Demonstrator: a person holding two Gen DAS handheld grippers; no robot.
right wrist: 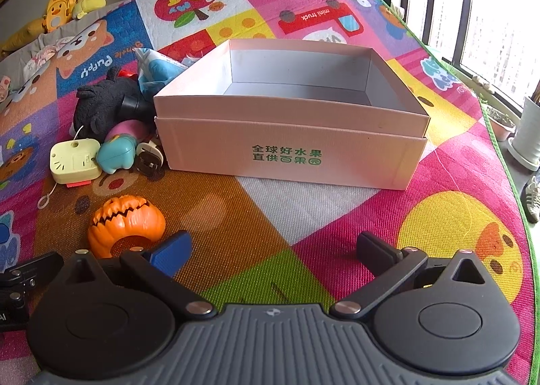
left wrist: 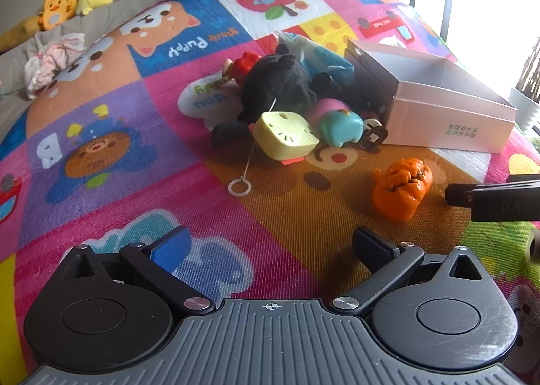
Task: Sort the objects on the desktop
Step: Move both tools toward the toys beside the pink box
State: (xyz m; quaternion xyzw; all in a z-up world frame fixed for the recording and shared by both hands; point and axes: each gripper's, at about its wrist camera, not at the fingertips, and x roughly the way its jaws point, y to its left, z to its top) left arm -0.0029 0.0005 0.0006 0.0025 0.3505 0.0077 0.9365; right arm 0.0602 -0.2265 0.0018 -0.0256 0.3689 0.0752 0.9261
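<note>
1. Clutter is the main risk: a black plush toy (left wrist: 280, 84), a pale yellow socket cube (left wrist: 285, 136), a teal and pink figure (left wrist: 341, 123) and a dark plug (left wrist: 373, 138) lie heaped and touching just beside the left wall of the pink box (right wrist: 287, 152). Closing on one would likely drag or topple its neighbours.
2. String hazard: a thin white cord with a ring (left wrist: 239, 187) trails from the heap across the play mat (left wrist: 168, 182); a finger could snag it and pull the cube along.
3. Orange pumpkin toy (right wrist: 126, 224) lies alone, apart from the heap and just ahead of the right claw (right wrist: 271, 255), off its blue left finger. Its glossy, ribbed, hollow shape may slip or pop out under a poor pinch.
4. Both claws stand wide and empty; the left claw (left wrist: 270, 250) hovers over bare mat.
5. The two claws sit close together near the pumpkin, so reaching for it together risks a collision.
6. The box looks empty and open-topped, but its near wall stands between the claws and its floor, so a low carry could knock it.
</note>
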